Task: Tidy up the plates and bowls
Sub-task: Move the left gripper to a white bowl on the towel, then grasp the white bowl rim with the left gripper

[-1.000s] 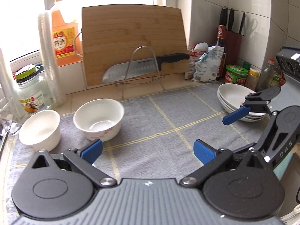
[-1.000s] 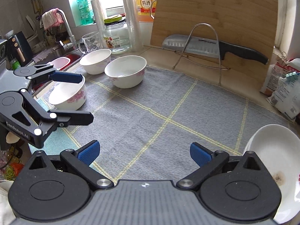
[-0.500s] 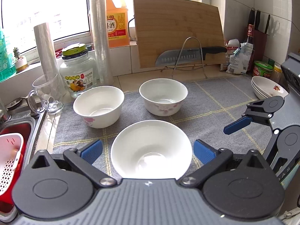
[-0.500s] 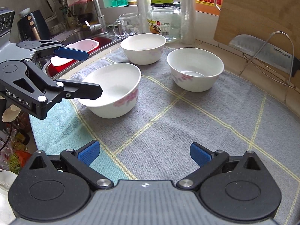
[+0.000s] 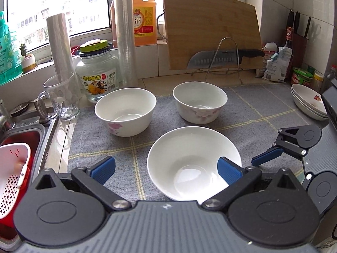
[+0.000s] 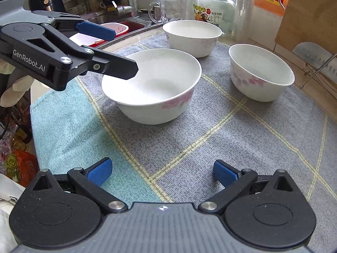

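Note:
Three white bowls with pink flowers stand on the grey mat (image 5: 263, 113). The nearest bowl (image 5: 193, 162) (image 6: 153, 84) lies under my left gripper (image 5: 166, 170), which is open; one fingertip (image 6: 126, 69) hangs over the bowl's inside by the rim, the other is outside it. The other two bowls (image 5: 126, 110) (image 5: 200, 102) stand behind it, apart. A stack of shallow white plates (image 5: 309, 103) sits at the mat's far right. My right gripper (image 6: 162, 171) is open over bare mat, short of the near bowl, holding nothing.
A sink with a red-and-white basket (image 5: 12, 168) is at the left edge. A glass mug (image 5: 61, 99), jar (image 5: 98, 80) and film rolls (image 5: 126, 35) line the back. A cutting board (image 5: 210, 29) and knife (image 5: 221, 57) on a wire rack stand behind.
Both grippers have swung left, from the plate stack toward the bowls. The left gripper has come over the nearest bowl. Both stay open.

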{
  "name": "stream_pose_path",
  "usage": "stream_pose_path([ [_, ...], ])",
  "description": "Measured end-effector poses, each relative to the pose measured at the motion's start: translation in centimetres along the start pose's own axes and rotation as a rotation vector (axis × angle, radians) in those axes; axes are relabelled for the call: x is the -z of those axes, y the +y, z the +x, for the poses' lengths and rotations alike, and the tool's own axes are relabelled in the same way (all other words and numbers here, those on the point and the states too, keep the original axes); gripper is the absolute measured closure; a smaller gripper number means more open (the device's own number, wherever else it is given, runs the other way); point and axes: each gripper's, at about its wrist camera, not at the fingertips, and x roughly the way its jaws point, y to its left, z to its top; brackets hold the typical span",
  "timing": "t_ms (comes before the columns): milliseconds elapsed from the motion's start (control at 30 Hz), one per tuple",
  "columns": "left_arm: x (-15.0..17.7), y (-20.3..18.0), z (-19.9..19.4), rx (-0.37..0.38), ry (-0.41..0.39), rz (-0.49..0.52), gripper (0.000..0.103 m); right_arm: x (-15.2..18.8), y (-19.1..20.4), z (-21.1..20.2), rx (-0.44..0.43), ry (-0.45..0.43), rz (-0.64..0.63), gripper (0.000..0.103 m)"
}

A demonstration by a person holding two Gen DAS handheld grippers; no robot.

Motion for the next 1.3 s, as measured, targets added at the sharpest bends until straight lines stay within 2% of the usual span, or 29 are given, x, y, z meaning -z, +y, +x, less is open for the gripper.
stream_pose_path([
  [67, 0.0, 0.1, 0.2, 0.007, 0.000, 0.001, 0.001, 0.2, 0.5, 0.1, 0.037, -0.008, -0.024, 0.000],
  [600, -0.5, 1.0, 1.5, 0.045, 0.030, 0.023, 0.001, 1.7, 0.5, -0.8, 0.046, -0.068, -0.011, 0.000],
  [733, -0.7, 1.6, 1.9, 0.056, 0.054, 0.026, 0.001, 0.8, 1.0, -0.6, 0.057, -0.047, -0.031, 0.000],
  [1033, -1.0, 1.8, 3.4, 0.100, 0.114, 0.068, 0.001, -1.3, 2.7, -0.5, 0.071, -0.116, -0.101, 0.000],
  [1167, -1.1, 1.8, 3.9, 0.120, 0.131, 0.062, 0.004, -2.2, 3.0, -0.3, 0.091, -0.137, -0.116, 0.000],
  [1300, -1.2, 1.9, 4.0, 0.149, 0.140, 0.058, 0.016, -2.7, 3.1, -0.1, 0.092, -0.149, -0.129, 0.000],
])
